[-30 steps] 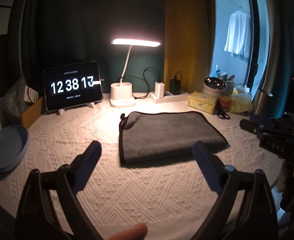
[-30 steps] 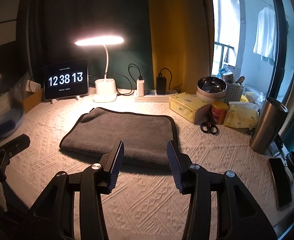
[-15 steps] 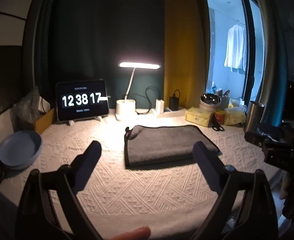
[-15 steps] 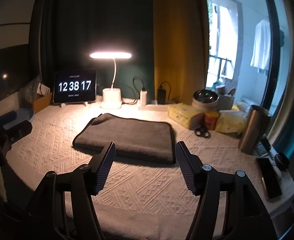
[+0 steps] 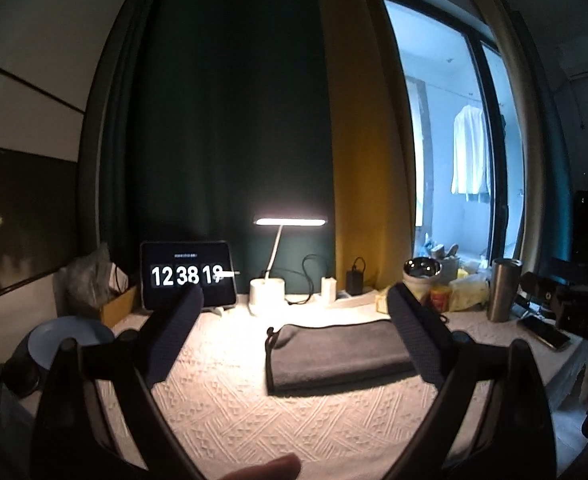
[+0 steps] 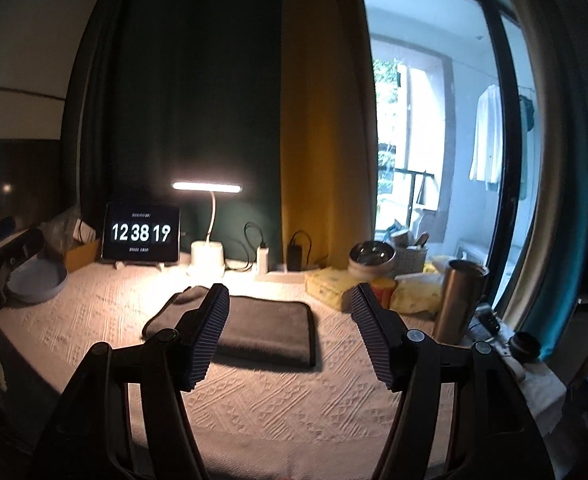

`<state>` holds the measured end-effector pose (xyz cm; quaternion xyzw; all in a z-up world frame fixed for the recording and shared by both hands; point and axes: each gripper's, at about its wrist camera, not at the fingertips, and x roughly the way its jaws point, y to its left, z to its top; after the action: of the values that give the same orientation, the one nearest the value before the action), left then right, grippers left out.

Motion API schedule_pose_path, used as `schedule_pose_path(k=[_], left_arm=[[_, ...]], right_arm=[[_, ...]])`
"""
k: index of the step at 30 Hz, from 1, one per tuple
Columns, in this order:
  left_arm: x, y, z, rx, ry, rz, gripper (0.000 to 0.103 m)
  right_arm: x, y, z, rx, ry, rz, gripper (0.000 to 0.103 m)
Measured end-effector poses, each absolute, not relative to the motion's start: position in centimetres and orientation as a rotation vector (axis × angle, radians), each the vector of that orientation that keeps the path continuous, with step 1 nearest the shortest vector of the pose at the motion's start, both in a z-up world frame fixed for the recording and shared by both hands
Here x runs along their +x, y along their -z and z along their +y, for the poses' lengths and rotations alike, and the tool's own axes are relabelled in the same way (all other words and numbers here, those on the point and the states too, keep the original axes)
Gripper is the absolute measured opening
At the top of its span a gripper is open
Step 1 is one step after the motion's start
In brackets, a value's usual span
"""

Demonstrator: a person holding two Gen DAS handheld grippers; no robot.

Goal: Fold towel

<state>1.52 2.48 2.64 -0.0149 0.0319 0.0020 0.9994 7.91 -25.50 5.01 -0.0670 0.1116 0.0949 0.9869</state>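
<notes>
A dark grey towel (image 5: 333, 354) lies folded into a flat rectangle on the cream textured tablecloth (image 5: 222, 412); it also shows in the right wrist view (image 6: 266, 332). My left gripper (image 5: 294, 320) is open and empty, held well back from and above the towel. My right gripper (image 6: 290, 308) is open and empty, also back from the towel near the table's front edge. The right gripper's body shows at the right of the left wrist view (image 5: 573, 312).
At the back stand a tablet clock (image 6: 141, 233), a lit desk lamp (image 6: 208, 232), chargers (image 6: 294, 248), a steel bowl (image 6: 371, 258), yellow packets (image 6: 413, 292). A steel tumbler (image 6: 459, 300) and a phone (image 5: 543, 330) sit right. A blue plate (image 5: 68, 340) sits left.
Both grippers have pulled back and risen away from the towel, which now looks smaller and farther. The right gripper's jaws have opened wider. The towel has not moved.
</notes>
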Motion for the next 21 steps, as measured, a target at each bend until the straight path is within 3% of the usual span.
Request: schedule_pose_path(k=[21], left_arm=[[1.83,-2.39,2.59,-0.049,-0.002,0.089,0.095]], right_arm=[[8.45,-4.32,-25.84,-0.138,-0.176,0.25,0.068]])
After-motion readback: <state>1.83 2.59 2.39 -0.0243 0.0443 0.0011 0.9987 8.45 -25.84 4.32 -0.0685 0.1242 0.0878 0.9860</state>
